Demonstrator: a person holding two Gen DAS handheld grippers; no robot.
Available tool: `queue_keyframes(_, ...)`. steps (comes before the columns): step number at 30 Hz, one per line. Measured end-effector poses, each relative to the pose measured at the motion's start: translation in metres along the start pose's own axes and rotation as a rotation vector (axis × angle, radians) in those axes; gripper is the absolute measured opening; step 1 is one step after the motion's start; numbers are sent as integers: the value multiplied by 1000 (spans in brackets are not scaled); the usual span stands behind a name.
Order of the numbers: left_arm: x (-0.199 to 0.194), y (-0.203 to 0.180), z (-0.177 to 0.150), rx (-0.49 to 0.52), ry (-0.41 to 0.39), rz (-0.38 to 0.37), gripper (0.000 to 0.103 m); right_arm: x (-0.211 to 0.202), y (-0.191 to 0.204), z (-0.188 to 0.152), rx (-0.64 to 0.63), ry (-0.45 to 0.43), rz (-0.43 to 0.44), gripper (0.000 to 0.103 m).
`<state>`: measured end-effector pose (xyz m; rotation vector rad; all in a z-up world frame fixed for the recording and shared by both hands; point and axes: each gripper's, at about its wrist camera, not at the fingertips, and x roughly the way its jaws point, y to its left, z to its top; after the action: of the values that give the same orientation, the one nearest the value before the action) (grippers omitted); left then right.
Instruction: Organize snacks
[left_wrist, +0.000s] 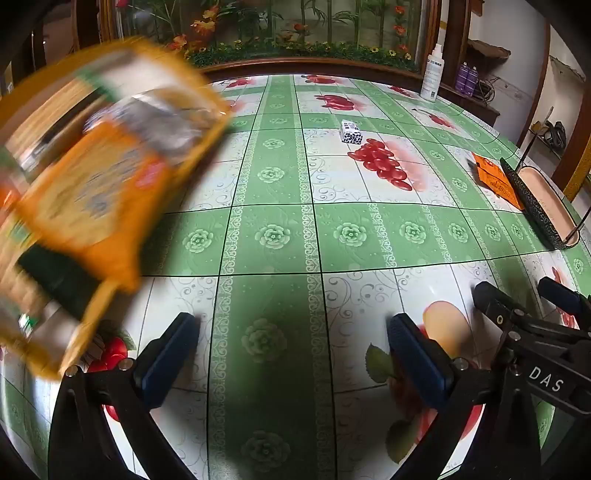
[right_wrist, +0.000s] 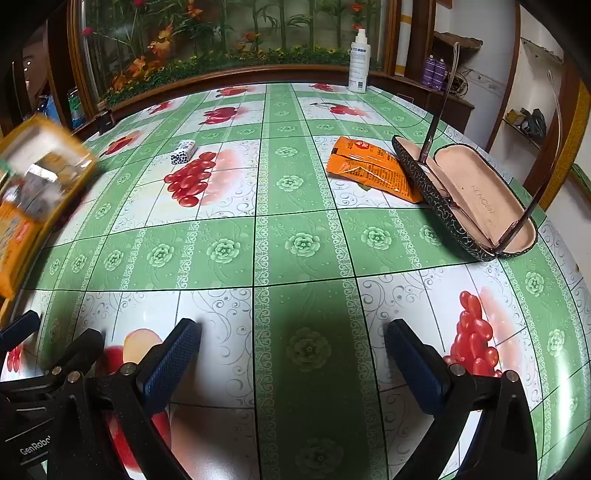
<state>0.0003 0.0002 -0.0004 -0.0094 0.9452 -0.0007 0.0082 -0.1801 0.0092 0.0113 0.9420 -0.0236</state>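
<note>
Snacks — one blurred yellow snack box (left_wrist: 99, 177) up left of the left gripper (left_wrist: 291, 354), one orange packet (right_wrist: 373, 168) ahead-right of the right gripper (right_wrist: 291, 358) — both jaws spread wide, holding nothing.

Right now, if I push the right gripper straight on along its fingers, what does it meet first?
Probably the bare tablecloth. The right gripper is open, empty and angled down at the table, with nothing between or just ahead of its fingers. The orange packet and glasses case lie right of that line; depth is uncertain.
</note>
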Motion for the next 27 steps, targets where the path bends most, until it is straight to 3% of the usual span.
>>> queue_keyframes(27, -2, 3, -1, 3, -4, 4, 103, -1, 0, -1, 2, 4, 0, 102)
